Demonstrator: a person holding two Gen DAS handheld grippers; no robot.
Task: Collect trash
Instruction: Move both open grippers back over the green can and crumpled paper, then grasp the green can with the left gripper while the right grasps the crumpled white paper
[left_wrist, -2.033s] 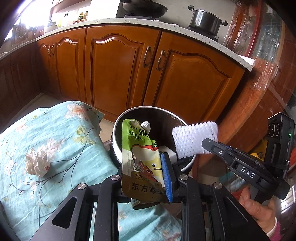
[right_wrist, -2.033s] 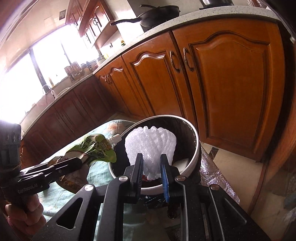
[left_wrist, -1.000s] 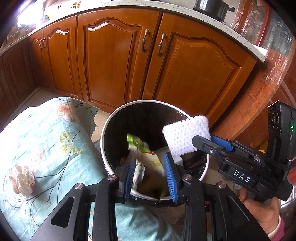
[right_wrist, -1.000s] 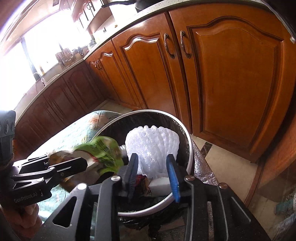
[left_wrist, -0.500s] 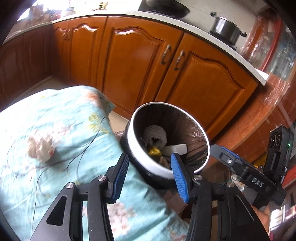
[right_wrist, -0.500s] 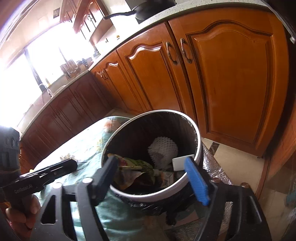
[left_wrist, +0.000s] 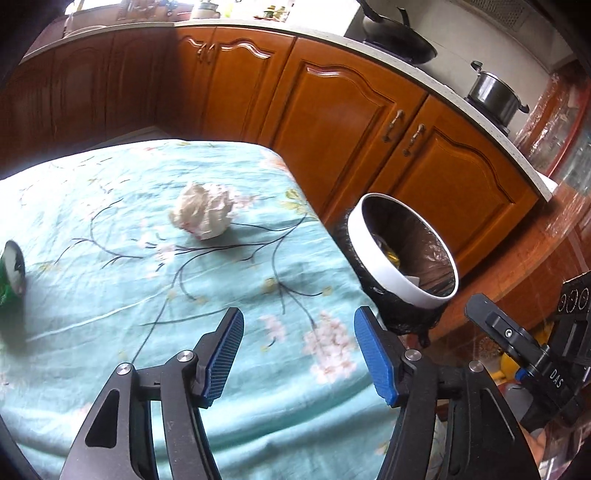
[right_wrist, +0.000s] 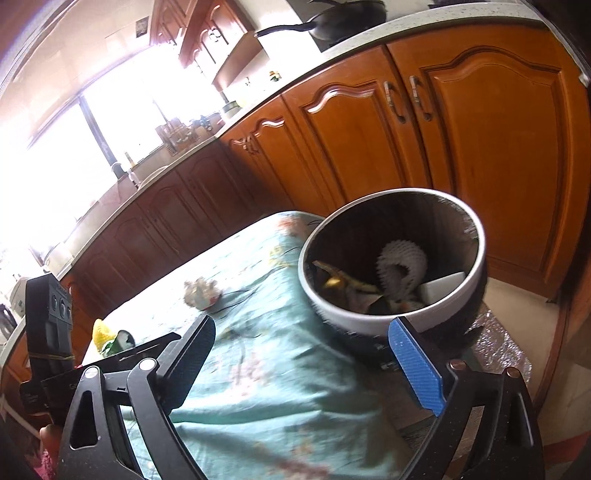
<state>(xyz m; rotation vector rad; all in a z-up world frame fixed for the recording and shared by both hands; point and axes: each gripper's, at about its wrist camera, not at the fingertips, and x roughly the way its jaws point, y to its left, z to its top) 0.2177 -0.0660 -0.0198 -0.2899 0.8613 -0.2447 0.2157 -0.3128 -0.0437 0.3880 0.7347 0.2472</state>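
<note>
My left gripper (left_wrist: 298, 349) is open and empty above the teal flowered tablecloth (left_wrist: 110, 295). A crumpled white paper ball (left_wrist: 203, 215) lies ahead of it on the cloth. A green can (left_wrist: 11, 273) lies at the far left edge. The white-rimmed trash bin (left_wrist: 395, 277) stands off the table's right edge. My right gripper (right_wrist: 306, 365) is open and empty, just in front of the bin (right_wrist: 354, 321). Inside the bin lie the white foam net (right_wrist: 400, 264), a white block (right_wrist: 443, 286) and the pouch. The paper ball (right_wrist: 201, 291) and the can (right_wrist: 120, 341) also show in the right wrist view.
Wooden kitchen cabinets (left_wrist: 351, 110) run behind the table and bin, with a wok (left_wrist: 399, 40) and a pot (left_wrist: 493, 92) on the counter. A yellow object (right_wrist: 100, 330) sits by the can. The left gripper's body (right_wrist: 48, 332) shows at the left of the right wrist view.
Both grippers opened and dropped the pouch and the foam net into the bin. The left gripper has since swung left and back over the table; the right has pulled back a little.
</note>
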